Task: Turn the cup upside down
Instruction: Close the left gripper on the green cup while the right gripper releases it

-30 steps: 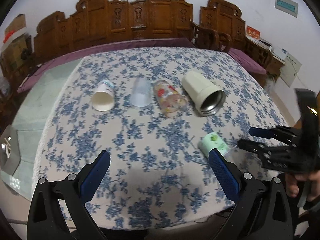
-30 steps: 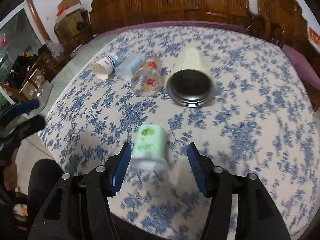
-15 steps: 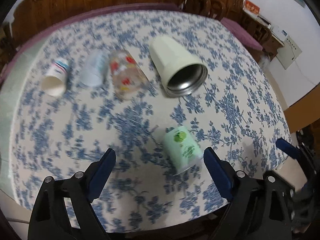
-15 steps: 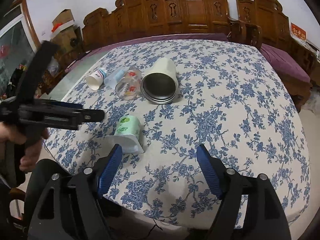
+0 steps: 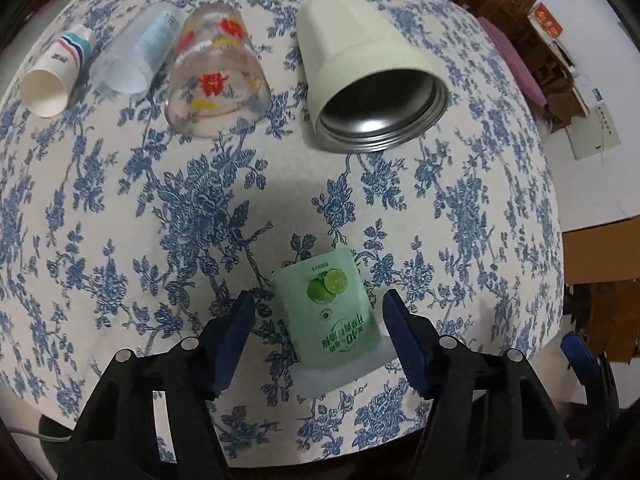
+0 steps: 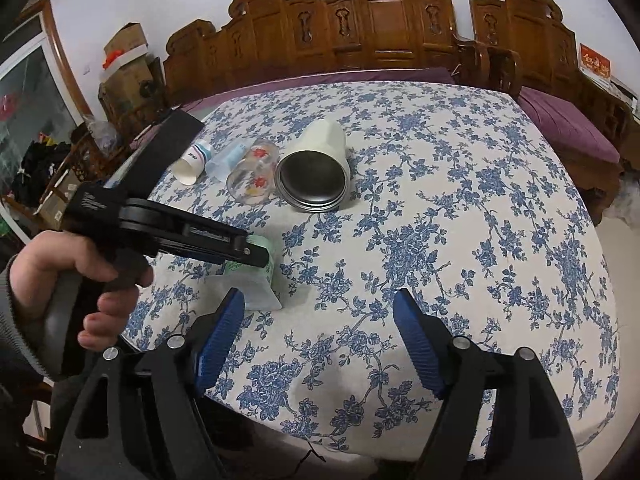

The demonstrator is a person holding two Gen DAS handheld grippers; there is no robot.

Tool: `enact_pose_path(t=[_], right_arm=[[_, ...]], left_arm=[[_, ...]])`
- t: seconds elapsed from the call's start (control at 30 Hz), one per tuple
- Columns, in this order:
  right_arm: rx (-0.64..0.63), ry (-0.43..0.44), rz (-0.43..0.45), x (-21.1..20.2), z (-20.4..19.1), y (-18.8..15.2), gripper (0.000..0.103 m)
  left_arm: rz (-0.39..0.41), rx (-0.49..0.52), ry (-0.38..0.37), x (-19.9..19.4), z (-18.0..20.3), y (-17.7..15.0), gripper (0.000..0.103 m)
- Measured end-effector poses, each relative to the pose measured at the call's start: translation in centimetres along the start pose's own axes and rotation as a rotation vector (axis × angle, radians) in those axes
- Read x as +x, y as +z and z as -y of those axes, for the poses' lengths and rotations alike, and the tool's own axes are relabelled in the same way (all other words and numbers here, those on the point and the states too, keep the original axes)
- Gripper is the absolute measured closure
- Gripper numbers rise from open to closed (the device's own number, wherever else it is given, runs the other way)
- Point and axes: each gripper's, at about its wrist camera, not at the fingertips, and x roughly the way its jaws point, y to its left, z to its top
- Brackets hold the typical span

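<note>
1. Left gripper (image 5: pixel 318 320): fingers spread, one on each side of the green cup (image 5: pixel 334 312). Both blue pads stand just beside the cup wall, w/ a gap visible on each side, so nothing is grasped.
2. Green cup lies on its side near the table's front edge, lime picture up, wide white rim toward the camera.
3. Right gripper (image 6: pixel 320 336): released, fingers wide apart over bare tablecloth (image 6: pixel 460 208); the green cup (image 6: pixel 260 276) is at approx. 10 o'clock from it, partly hidden by the left gripper's body.
4. At 12 o'clock from the green cup lies the cream steel-lined cup (image 5: pixel 368 80). At 11 o'clock the printed glass (image 5: pixel 216 76), then a clear plastic cup (image 5: pixel 132 60), then a striped paper cup (image 5: pixel 54 74), all on their sides.
</note>
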Motion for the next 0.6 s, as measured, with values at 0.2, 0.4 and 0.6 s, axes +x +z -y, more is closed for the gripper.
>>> enact_pose_path(t=[0.2, 0.4, 0.6], right_arm=[[-0.001, 0.004, -0.006, 0.1, -0.1, 0.0, 0.024], [0.004, -0.001, -0.009, 0.3, 0.2, -0.1, 0.024], [0.016, -0.016, -0.013, 0.7, 0.8, -0.2, 0.024]], left_arm=[[-0.021, 0.003, 0.030, 1.1, 0.6, 0.1, 0.058], [0.062, 0.047, 0.056, 0.1, 1.5, -0.1, 0.060], [0.206, 0.105, 0.055, -1.3, 1.1, 0.1, 0.060]])
